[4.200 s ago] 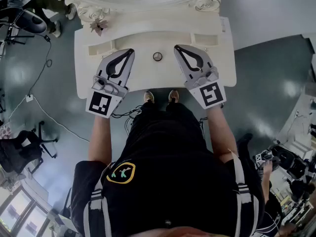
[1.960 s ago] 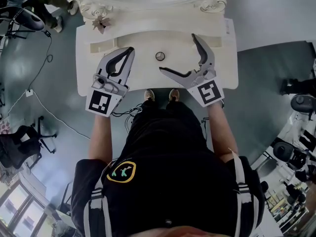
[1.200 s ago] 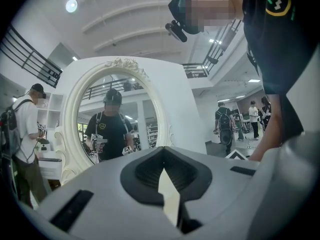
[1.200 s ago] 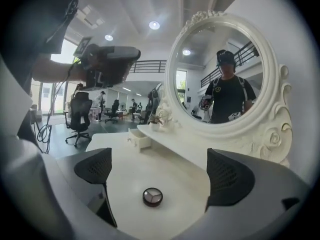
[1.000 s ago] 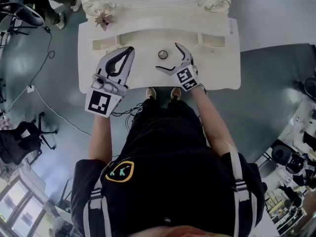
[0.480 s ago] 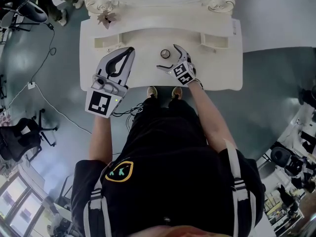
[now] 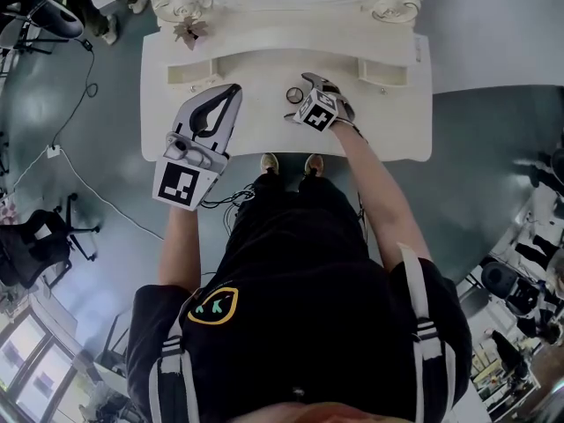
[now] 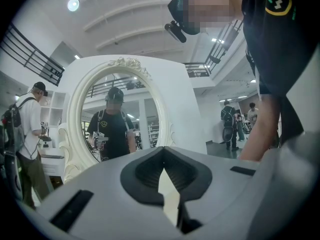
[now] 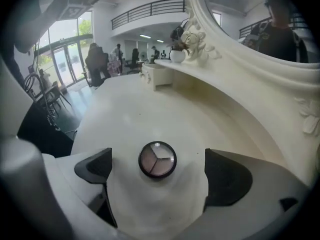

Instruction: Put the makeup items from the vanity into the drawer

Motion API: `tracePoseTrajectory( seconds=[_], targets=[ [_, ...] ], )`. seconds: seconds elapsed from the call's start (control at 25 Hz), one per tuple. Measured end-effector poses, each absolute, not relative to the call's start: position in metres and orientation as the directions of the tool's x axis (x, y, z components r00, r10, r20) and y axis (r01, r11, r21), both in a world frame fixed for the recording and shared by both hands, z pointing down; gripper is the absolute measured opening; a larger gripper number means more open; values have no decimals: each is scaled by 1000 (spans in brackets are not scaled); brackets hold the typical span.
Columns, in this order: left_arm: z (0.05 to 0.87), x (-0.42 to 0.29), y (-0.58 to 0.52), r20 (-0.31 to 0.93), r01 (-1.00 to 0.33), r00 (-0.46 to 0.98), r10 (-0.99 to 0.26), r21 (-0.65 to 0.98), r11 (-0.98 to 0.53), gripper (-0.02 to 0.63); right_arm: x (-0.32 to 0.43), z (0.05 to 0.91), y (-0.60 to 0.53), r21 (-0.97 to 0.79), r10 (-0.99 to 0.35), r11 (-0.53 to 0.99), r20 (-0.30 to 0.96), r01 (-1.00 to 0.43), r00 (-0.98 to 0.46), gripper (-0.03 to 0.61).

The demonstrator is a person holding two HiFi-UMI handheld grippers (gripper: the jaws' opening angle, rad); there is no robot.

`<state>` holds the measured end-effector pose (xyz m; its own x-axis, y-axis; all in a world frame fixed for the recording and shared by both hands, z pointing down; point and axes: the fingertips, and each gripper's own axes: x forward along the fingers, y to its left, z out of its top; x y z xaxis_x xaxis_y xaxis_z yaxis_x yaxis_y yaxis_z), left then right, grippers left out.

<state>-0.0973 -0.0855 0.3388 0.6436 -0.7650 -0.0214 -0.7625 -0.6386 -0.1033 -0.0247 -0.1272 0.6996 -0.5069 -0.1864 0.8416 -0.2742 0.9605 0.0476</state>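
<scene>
Grey and white, the left gripper point(image 7: 233, 90) is held over the left part of the worktop point(image 7: 383, 122), with the forearm straight forward and the jaws pressed together on nothing. Near the middle, a small round eyeshadow compact point(image 9: 157, 159) lies flat on the worktop. The right gripper point(image 9: 160, 174) is low there, arm reaching forward, wrist turned left, jaws wide apart on both sides of the compact, not touching it.

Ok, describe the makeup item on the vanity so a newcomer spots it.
On the white vanity top below the ornate mirror, look between the jaws of the open right tool. There lies a round black compact with three pinkish wedges, the only dark disc there.
</scene>
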Motion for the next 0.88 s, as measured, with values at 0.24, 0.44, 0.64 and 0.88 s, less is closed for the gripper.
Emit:
tracePoseTrajectory(
  seconds=[0.24,0.44,0.64,0.88],
  targets=[
    [342,-101,-85,-19,-765,641,-767,-96,-637,18,-42,703,-129,35,-92,990,902,-139,-423,588],
    [340,-100,-83,-30,-762,645,-764,-95,-640,18,-52,709,-122,-7,0,1000,946,-19,-323,549],
    [340,-106,-82,-28,-768,638,-770,-94,-633,18,-53,712,-119,-52,53,999,953,11,-300,518],
    [339,-108,-82,-28,-768,638,-770,-100,-633,18,-55,709,-113,-51,68,997,951,62,-302,457]
  ],
)
